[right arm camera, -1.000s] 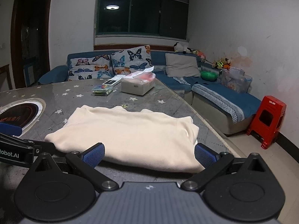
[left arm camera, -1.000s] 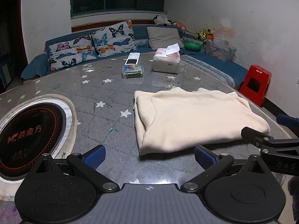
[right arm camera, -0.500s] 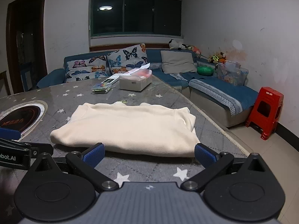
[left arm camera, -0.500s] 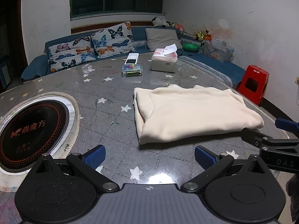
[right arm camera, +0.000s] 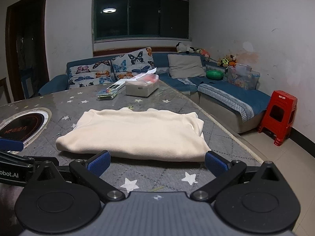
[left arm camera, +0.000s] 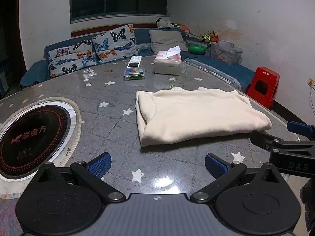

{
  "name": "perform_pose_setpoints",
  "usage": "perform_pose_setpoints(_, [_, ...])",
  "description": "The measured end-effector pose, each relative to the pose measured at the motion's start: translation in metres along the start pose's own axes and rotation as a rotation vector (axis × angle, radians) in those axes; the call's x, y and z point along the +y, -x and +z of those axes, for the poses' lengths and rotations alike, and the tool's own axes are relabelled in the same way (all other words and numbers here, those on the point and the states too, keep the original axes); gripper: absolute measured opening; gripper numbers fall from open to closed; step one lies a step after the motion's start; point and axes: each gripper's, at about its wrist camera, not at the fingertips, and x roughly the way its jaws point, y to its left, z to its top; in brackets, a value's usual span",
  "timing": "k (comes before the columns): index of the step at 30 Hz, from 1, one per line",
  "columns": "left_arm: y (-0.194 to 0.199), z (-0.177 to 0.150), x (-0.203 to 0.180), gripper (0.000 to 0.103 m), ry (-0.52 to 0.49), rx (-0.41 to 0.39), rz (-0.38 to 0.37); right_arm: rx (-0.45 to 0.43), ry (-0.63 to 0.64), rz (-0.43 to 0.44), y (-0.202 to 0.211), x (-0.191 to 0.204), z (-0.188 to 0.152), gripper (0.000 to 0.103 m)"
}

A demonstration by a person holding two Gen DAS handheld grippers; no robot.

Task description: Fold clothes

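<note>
Cream garment is lying folded on the table, just ahead of my right hand-held gripper and ahead-right of my left hand-held gripper. I am holding both with jaws spread wide, gripping nothing, clear of the cloth. I am judging the fold nearly done; the risk is a blue pad snagging the near hem and dragging the layers apart, or nudging the pile toward the table edge beside it.

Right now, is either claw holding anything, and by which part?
Nothing is held. The left claw and right claw are both open, apart from the folded cream fleece garment lying on the table.
</note>
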Motion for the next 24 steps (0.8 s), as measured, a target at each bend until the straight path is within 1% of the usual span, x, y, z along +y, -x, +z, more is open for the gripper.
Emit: perform_pose_setpoints(24, [0.002, -0.0022, -0.0065, 0.103, -0.015, 0.006, -0.01, -0.004, -0.002, 0.012, 0.0048, 0.0007, 0.0003, 0.103])
